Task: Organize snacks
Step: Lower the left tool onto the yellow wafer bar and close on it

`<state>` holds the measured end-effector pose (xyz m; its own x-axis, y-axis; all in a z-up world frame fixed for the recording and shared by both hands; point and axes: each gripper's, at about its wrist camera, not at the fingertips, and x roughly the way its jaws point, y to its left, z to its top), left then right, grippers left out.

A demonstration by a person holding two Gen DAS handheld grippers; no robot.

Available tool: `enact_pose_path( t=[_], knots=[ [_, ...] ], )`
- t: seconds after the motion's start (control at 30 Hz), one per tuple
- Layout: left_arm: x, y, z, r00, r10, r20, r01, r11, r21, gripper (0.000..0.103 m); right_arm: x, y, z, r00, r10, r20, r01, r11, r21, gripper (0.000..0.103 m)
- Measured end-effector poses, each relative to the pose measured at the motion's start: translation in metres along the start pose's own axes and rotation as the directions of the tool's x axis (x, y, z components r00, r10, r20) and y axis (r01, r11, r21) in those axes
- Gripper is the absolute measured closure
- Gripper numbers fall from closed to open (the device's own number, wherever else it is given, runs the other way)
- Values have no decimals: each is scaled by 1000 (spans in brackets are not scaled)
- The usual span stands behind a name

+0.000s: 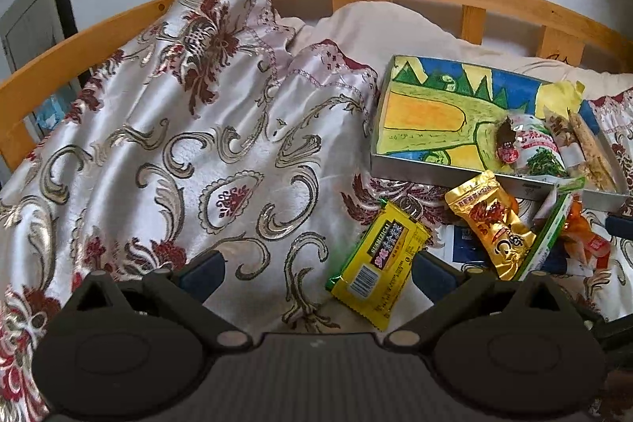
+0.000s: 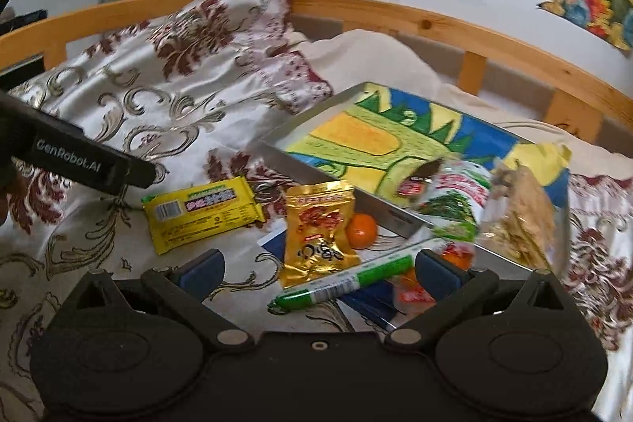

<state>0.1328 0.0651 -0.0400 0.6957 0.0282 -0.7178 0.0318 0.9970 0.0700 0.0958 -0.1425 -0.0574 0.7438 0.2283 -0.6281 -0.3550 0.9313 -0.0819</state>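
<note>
Two grippers held wide, empty: green-white stick pack (image 2: 348, 281) lain crosswise between right gripper (image 2: 318, 269) pads; yellow pack (image 1: 379, 260) nearer left gripper (image 1: 316, 269).

The left gripper (image 1: 318, 273) hangs with its jaws spread wide and nothing between them. The right gripper (image 2: 318, 273) is likewise agape and apparently empty, the left one's black body ahead-left of it.
</note>
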Motion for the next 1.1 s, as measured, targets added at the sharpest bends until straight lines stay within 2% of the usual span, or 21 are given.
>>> enact_pose_path(
  t=[0.13,0.27,0.47,0.63,0.8,1.1],
  knots=[
    [14,1,3,1000,12,-13,-12,1000,15,1,13,-2,-3,999,17,-31,-17,1000,6,1],
    [25,-1,4,1000,19,9,-19,999,30,1,21,-8,-5,998,36,-53,-33,999,41,2],
    [39,-17,3,999,-35,11,33,991,132,1,23,-12,-4,996,61,-65,-57,996,66,9],
    [45,-30,0,997,42,67,-56,973,225,1,24,-20,-1,995,68,-77,-60,992,112,13],
    [50,-33,-3,998,51,48,-61,965,254,1,26,-27,1,993,78,-93,-61,982,178,15],
    [54,-36,-7,996,75,58,-89,949,304,1,31,-44,2,990,109,-88,-74,940,333,19]
  ],
)
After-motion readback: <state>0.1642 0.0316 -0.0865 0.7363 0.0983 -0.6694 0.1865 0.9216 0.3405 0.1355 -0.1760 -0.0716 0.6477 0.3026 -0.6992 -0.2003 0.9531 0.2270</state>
